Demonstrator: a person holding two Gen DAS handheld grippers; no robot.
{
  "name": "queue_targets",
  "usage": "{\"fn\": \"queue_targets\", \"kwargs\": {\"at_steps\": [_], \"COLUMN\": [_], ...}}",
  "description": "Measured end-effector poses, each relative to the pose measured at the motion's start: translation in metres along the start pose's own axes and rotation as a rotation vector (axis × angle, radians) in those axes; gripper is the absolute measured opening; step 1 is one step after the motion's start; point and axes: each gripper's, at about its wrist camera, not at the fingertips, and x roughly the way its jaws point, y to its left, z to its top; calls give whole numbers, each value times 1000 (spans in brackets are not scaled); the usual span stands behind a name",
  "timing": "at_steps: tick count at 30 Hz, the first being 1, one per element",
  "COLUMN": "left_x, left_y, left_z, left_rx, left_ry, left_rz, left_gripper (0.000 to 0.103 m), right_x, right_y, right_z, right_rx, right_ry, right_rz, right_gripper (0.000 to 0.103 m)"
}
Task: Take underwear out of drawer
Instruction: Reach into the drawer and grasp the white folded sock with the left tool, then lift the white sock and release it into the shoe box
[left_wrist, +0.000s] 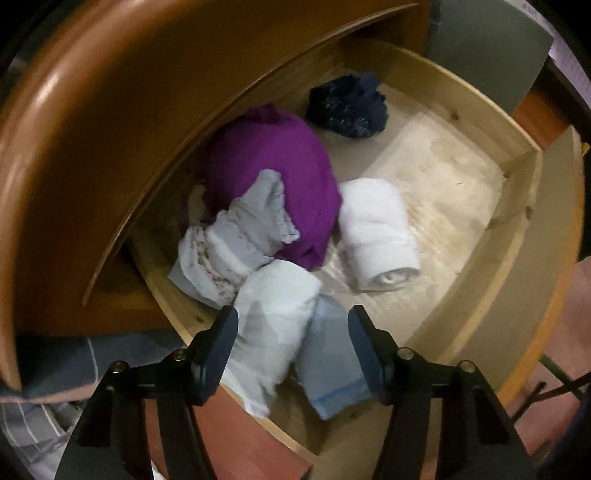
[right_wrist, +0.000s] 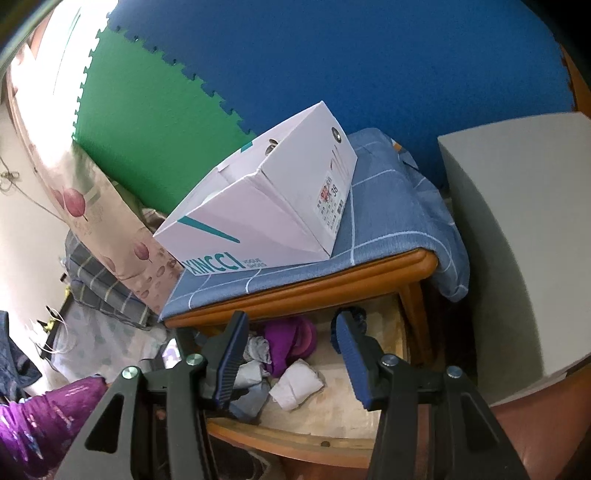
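Careful — your left hand-held gripper (left_wrist: 291, 328), jaws apart and unclenched, straddles two pale blue folded cloth bundles (left_wrist: 275, 332) at lower centre; closing could pinch both.

Open drawer (left_wrist: 476, 122) w/ rolled underwear (left_wrist: 273, 325)

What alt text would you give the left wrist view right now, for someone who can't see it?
The left gripper points down into an open wooden drawer, its jaws open astride two pale blue rolled garments, not visibly pressing on them. Further in lie a purple bundle, a white roll and a dark navy piece.
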Motion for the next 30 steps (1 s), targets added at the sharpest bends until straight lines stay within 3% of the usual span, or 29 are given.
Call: {"fn": "queue_targets", "kwargs": {"at_steps": [5,9,13,20,23,30], "left_x": [17,27,36,30,20,-58], "left_y": [13,15,19,19,11,4], "left_z": [-1,-4,-6,-7,-10,-16], "left_rx": [44,84,82,73,67,-50], "left_ry": [62,80,87,67,37,-135], "left_rz": [19,22,-21,-10,-12,-60], "left_gripper": [58,58,44,29,29,29], "right_x": [-2,-1,6,8,7,7], "right_y": [-7,1,12,9,8,2], "right_z": [1,1,-2,-1,0,0], "right_rx": [45,6,-51,-42,-37,-7], "right_ry": [-9,-12,12,13,7,10], "right_rz": [28,13,-6,-11,-14,-22], "right_gripper": [51,51,51,51,51,51]}}
